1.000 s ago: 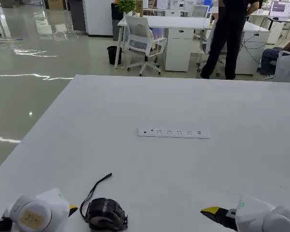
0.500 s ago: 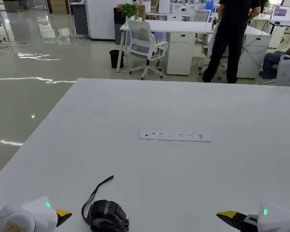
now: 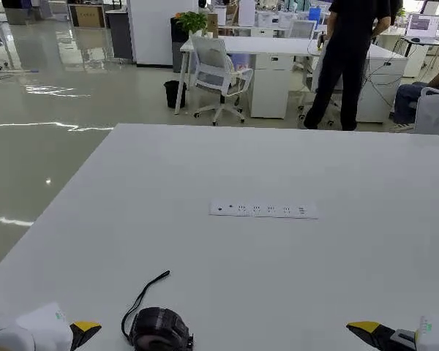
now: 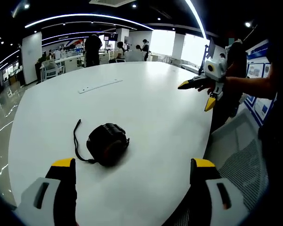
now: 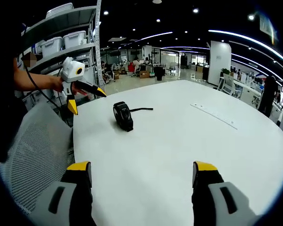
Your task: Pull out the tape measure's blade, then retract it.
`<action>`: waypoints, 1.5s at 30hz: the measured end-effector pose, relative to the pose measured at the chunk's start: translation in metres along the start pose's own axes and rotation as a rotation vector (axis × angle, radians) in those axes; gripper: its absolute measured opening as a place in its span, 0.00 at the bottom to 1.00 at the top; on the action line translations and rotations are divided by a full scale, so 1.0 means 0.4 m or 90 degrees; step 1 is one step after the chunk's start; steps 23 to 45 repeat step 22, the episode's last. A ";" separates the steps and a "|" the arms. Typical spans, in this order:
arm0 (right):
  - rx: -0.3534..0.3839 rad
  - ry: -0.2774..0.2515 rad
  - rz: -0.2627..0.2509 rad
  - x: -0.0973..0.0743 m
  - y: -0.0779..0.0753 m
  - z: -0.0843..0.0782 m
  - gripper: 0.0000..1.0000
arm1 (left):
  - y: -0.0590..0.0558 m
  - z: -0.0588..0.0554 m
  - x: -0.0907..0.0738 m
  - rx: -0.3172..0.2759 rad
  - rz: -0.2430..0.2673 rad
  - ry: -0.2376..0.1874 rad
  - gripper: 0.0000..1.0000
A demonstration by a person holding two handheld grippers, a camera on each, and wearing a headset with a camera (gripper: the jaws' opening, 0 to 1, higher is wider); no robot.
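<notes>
A black tape measure [image 3: 159, 329] with a black wrist strap [image 3: 143, 296] lies near the front edge of the white table [image 3: 278, 161], its blade drawn in. My left gripper [image 3: 80, 333] is just left of it, apart from it. In the left gripper view the case [image 4: 107, 143] lies ahead of my left gripper [image 4: 133, 165], whose jaws stand wide open and hold nothing. My right gripper [image 3: 373, 333] hangs far to the right, also open. Its own view shows the case [image 5: 123, 115] well beyond my right gripper [image 5: 142, 167].
A white power strip [image 3: 263, 210] lies flat at mid-table. Beyond the far edge are an office chair [image 3: 216, 69], desks and a standing person [image 3: 347, 58]. Both grippers hover at the table's near edge, with a mesh chair seat [image 5: 33, 150] below.
Both grippers have drawn back toward the bottom corners of the head view and further apart. The tape measure has stayed where it was.
</notes>
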State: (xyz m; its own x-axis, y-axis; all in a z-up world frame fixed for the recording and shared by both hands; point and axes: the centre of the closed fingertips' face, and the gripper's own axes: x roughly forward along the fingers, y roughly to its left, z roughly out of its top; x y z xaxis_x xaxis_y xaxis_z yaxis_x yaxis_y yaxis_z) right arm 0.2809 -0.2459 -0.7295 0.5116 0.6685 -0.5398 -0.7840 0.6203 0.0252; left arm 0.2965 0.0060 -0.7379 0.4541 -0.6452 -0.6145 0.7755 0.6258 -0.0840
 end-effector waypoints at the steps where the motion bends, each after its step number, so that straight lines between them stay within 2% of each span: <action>1: 0.000 0.000 -0.001 -0.001 -0.001 -0.001 0.91 | 0.000 0.000 0.000 0.001 0.000 0.000 0.99; 9: 0.007 -0.004 0.003 -0.002 0.001 0.000 0.92 | 0.007 0.001 -0.007 0.002 0.008 -0.006 0.99; 21: -0.009 -0.010 0.006 0.003 0.001 0.011 0.93 | 0.013 0.007 -0.017 0.008 0.017 -0.017 0.99; 45: -0.008 -0.009 0.007 0.004 0.002 0.010 0.93 | 0.012 0.007 -0.018 0.008 0.016 -0.016 0.99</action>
